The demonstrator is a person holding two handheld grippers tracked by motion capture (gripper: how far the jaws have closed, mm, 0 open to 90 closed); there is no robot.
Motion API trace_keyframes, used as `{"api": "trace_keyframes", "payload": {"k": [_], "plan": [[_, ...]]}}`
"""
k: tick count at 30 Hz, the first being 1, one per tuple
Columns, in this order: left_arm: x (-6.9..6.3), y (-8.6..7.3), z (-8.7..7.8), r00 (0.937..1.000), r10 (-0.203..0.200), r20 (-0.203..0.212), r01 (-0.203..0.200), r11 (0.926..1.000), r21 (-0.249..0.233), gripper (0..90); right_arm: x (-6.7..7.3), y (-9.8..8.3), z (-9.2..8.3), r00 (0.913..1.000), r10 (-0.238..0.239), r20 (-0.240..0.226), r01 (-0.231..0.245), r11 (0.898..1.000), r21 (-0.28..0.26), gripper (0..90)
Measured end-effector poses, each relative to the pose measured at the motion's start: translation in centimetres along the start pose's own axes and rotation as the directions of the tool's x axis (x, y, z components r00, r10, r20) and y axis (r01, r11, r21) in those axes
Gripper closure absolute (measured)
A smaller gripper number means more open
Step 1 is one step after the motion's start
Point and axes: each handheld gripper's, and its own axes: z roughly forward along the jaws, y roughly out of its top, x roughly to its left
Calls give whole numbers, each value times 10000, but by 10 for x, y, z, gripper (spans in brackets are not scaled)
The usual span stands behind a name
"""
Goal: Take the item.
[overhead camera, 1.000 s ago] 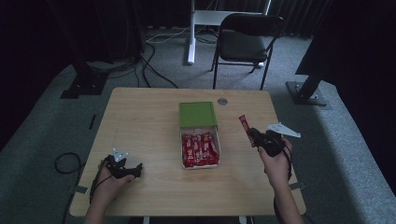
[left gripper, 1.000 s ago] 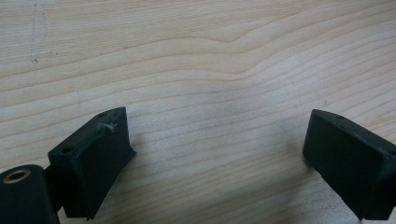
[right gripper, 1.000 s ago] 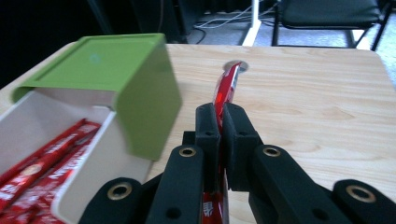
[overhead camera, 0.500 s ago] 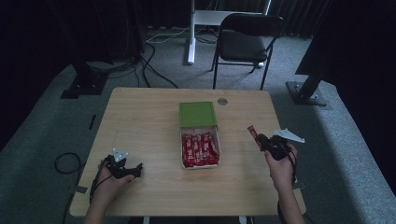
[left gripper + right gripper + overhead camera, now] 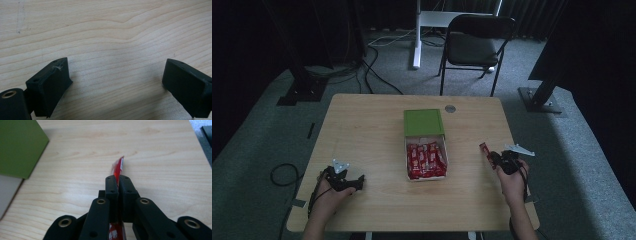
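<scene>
Right tool point(image 5: 488, 154) at right of the frame is clamping a red packet point(image 5: 118, 169) tight, above bare desk point(image 5: 362, 120). Left tool point(image 5: 116, 82) at lower left is sitting wide open, gripping nothing. Open box point(image 5: 426, 160) of red packets, green lid point(image 5: 424, 122) attached, is lying mid-desk, well apart from both tools. Chair point(image 5: 477, 42) standing behind the desk.

1. The high view looks forward and down from above the person's side, taking in the whole pale wooden tabletop point(image 5: 372, 125) from afar.
2. The left gripper view sits very close over bare wood near the tabletop's near left corner, facing down between its jaws.
3. The right gripper view looks low along its jaws across the tabletop's right side; it shares the green cardboard lid point(image 5: 17, 147) point(image 5: 423, 122) with the high view.
</scene>
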Motion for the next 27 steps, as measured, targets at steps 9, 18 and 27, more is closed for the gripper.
{"api": "trace_keyframes", "payload": {"k": [9, 18, 27], "plan": [[0, 0, 0, 10000, 3, 1, -3, 10000, 1, 83, -8, -16, 13, 9998, 100, 166, -110, 9979, 633, 864], [0, 0, 0, 10000, 4, -1, -4, 10000, 1, 83, -12, -18, 16, 9996, 200, 196, -215, 9969, 762, 810], [0, 0, 0, 10000, 2, 1, -2, 10000, -2, 83, -14, -11, 8, 9997, 49, 219, -57, 9993, 369, 708]]}}
